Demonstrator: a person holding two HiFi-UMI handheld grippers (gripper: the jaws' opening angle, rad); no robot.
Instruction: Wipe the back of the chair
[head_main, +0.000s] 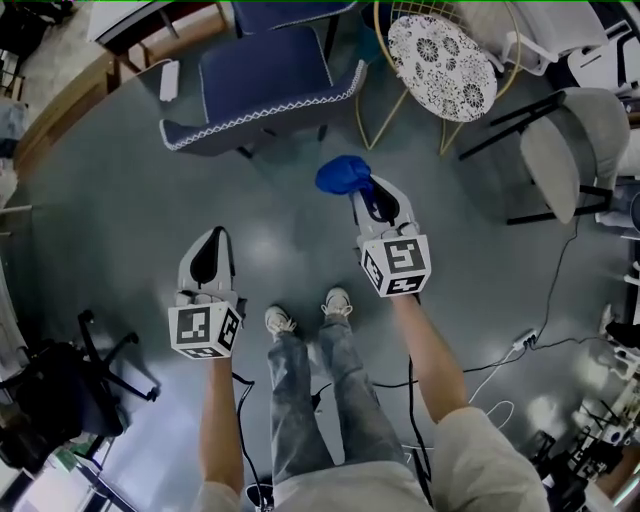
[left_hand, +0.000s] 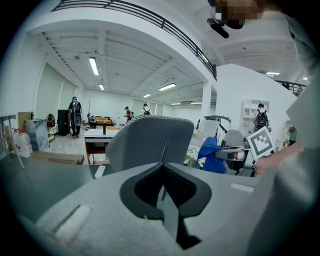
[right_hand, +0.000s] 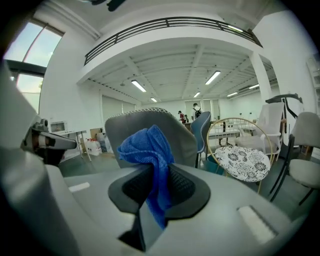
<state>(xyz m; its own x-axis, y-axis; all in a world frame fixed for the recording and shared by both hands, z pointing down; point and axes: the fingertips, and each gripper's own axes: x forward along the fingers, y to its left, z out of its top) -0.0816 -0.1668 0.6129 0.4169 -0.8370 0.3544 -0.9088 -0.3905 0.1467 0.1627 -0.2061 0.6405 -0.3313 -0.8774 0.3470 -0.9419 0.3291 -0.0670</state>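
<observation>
While the person's pale trainers (head_main: 281, 321) stood on the glossy grey floor (head_main: 110, 210), the left gripper (head_main: 215, 240) hovered just ahead of them on the left. Its own view showed its jaws pressed together with nothing between them. The right gripper (head_main: 372, 203) reached a little farther forward. Its jaws were clamped on a crumpled bright blue cloth (head_main: 343, 174), which bunched up above the fingertips and hung down between them in the right gripper view (right_hand: 150, 150). Beyond both grippers, clear of the cloth and not touched by either, stood the blue-grey upholstered chair with white scalloped stitching along its edge (head_main: 265, 75). In both gripper views its curved back faced the cameras (left_hand: 150, 142) (right_hand: 182, 135). To the right of it sat a gold wire-frame chair with a round black-and-white patterned cushion (head_main: 441, 52), and farther right a light grey padded chair on dark legs (head_main: 565, 150). A white cable and power strip (head_main: 524, 341) lay on the floor near the person's right side.
</observation>
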